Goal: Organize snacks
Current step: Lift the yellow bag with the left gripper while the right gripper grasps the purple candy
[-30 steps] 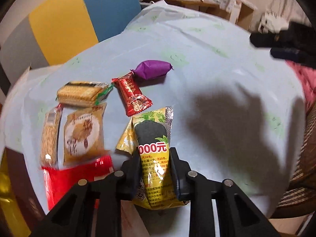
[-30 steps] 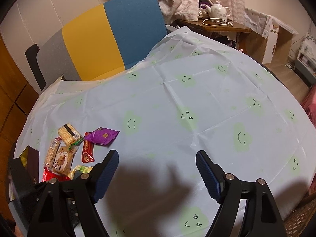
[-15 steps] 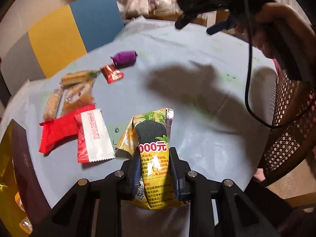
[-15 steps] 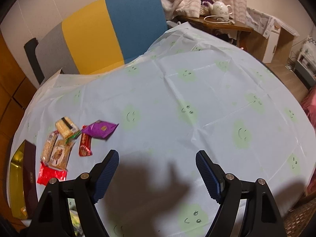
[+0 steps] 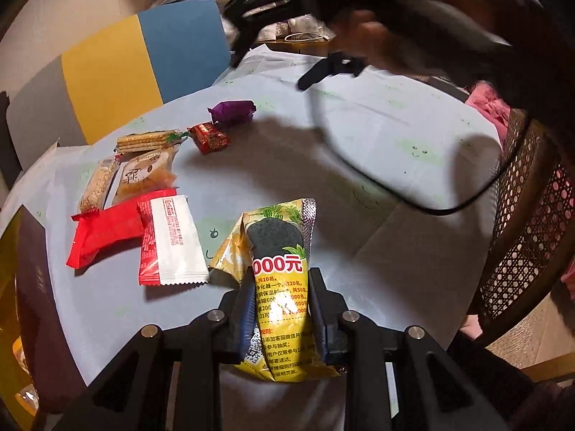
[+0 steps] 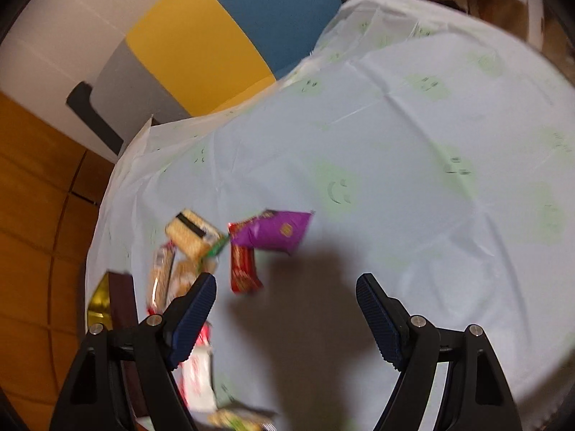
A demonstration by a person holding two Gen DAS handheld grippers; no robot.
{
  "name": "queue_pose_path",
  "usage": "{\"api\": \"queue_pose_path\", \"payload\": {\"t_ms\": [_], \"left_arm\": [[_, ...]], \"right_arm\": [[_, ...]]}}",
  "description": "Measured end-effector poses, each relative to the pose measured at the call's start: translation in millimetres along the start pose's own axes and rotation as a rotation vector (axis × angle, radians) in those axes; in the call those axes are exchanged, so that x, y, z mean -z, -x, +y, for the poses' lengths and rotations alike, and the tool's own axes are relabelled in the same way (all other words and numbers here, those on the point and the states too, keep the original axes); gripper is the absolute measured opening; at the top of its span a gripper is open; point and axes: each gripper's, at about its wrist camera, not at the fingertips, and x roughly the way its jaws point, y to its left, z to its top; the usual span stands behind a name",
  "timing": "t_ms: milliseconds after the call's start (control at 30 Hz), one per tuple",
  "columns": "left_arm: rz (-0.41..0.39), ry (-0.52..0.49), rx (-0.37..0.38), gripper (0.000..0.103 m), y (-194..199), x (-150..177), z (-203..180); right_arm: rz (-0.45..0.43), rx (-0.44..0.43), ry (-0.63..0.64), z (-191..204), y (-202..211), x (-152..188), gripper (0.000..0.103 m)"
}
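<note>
A: What's new?

B: My left hand-held gripper [image 5: 280,309], clamped on the yellow snack packet [image 5: 282,287], has pulled back from the snack pile [image 5: 143,186]. My right hand-held gripper [image 6: 285,309], jaws apart and empty, has swung toward the purple packet [image 6: 276,231].

A: Room?

B: Bare worktop [image 6: 431,179] rightward; dark box [image 5: 36,287] crowds the left edge.
</note>
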Motion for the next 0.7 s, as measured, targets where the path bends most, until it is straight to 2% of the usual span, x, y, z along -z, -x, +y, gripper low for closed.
{"api": "queue_pose_path", "payload": {"t_ms": [267,367,400,433,533,700], "left_arm": [[-0.012,0.04,0.02,0.027,-1,0,5],[-0.016,0.047,0.027,0.027,-2,1,4],[-0.016,0.05,0.029,0.027,-2,2,4],[-0.016,0.051,0.03,0.027,-2,2,3],[-0.017,0.057,0.034,0.027,-3,2,3],[-0.021,0.056,0.028,0.027,-2,3,2]], "right_arm": [[0.038,0.083,-0.015,20,-52,-31,0.081],[0.078,0.104,0.014,27,-70,-36,0.081],[0.084,0.12,0.033,28,-74,-37,0.072],[0.091,0.146,0.058,30,-77,-36,0.054],[0.118,0.158,0.137,31,-77,-28,0.049],[0.147,0.225,0.251,14,-59,-10,0.049]]}}
